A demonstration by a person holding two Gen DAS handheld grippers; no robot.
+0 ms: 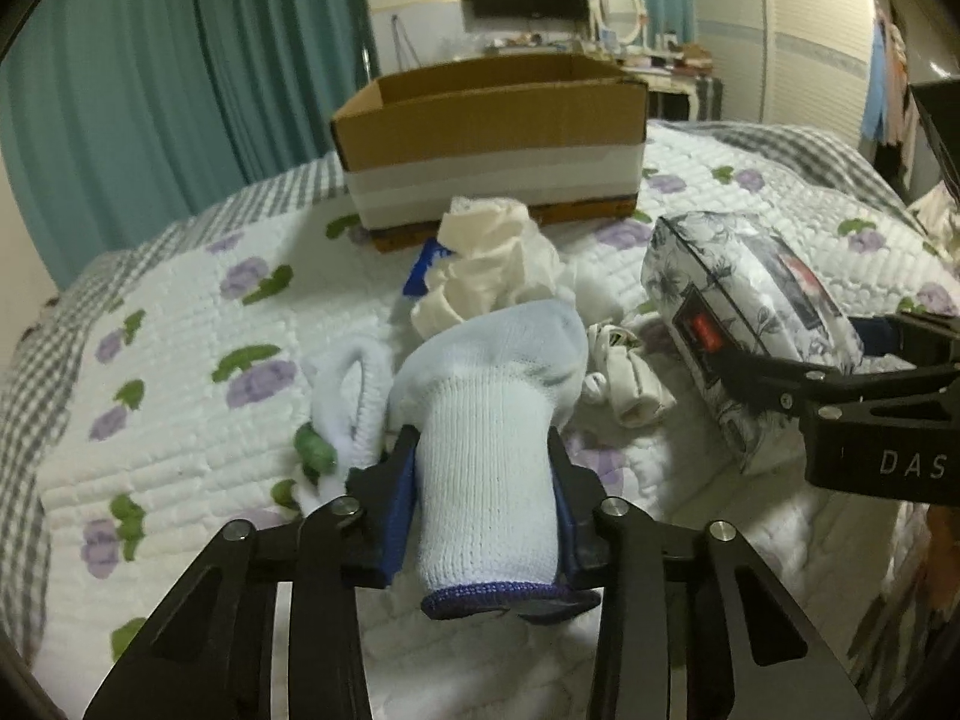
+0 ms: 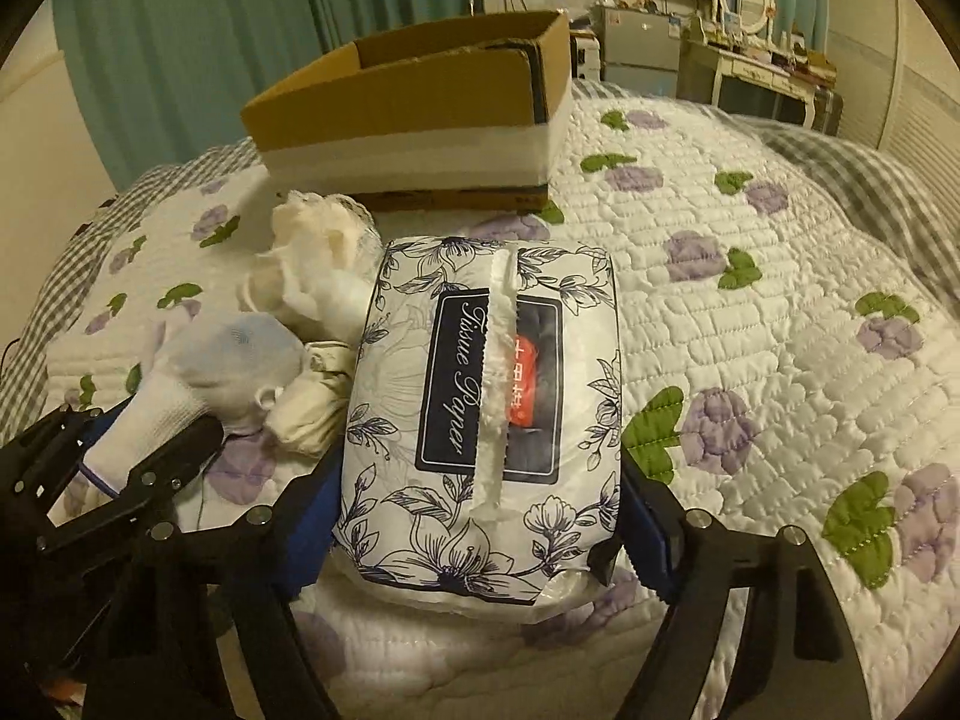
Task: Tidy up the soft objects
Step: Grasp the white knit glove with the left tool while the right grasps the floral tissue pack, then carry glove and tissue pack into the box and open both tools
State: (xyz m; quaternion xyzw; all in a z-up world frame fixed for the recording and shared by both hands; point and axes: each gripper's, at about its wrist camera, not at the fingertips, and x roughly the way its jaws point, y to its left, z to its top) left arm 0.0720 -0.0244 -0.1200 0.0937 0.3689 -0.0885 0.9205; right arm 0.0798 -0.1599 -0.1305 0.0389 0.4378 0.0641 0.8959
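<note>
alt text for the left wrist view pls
The left hand-held gripper is shut on a white sock above a floral quilt. Ahead lie crumpled cloths, a tissue pack and an open cardboard box.

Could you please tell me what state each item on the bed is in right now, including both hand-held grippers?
Left hand-held gripper: shut on the white glove.
White glove: held by its cuff.
Right hand-held gripper: shut on the tissue pack.
Tissue pack: gripped by its sides, seam facing up.
Cardboard box: open-topped, upright on the quilt.
Crumpled white cloths: loose in a pile before the box.
</note>
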